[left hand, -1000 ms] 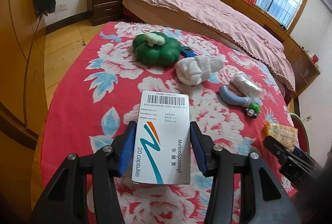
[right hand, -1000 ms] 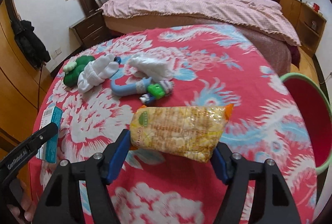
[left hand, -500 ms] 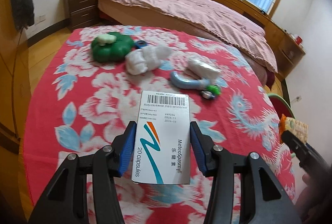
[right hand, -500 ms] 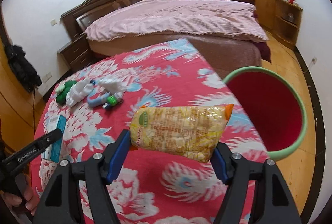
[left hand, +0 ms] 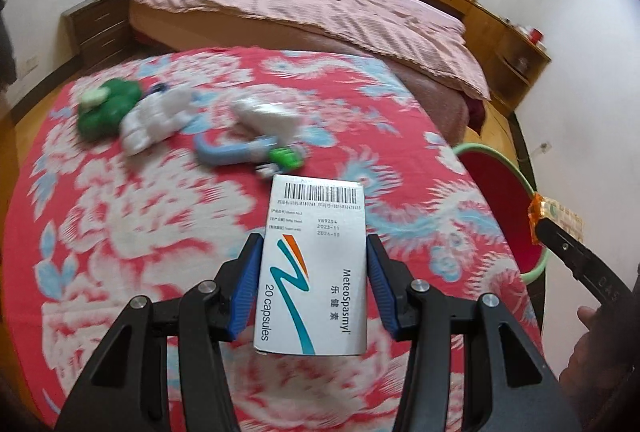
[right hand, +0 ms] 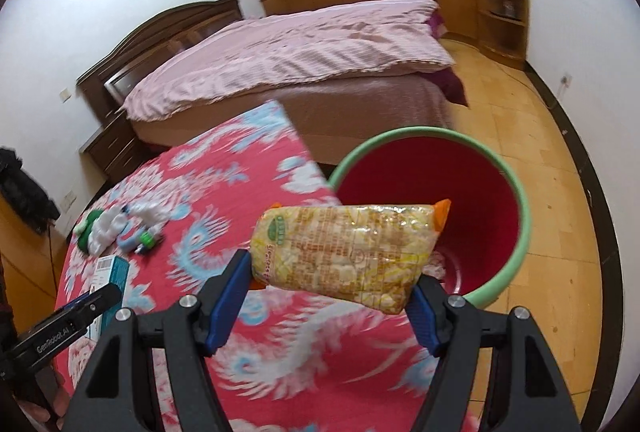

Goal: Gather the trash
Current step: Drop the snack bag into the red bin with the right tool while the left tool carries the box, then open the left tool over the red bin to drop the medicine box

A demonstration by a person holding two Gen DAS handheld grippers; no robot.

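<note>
My left gripper is shut on a white medicine box marked "20 capsules", held above the red floral table. My right gripper is shut on a yellow snack bag, held near the table's right edge, in front of a red bin with a green rim. The bin also shows in the left wrist view, right of the table, with the snack bag over it. The medicine box appears in the right wrist view at the left.
A green toy, a white bundle, a wrapped white packet and a blue handled toy lie on the far left of the table. A bed with a pink cover stands behind. Bare wood floor surrounds the bin.
Both grippers have swung right, still holding their items. The snack bag has come closer to the red bin, which now fills more of the right wrist view.
</note>
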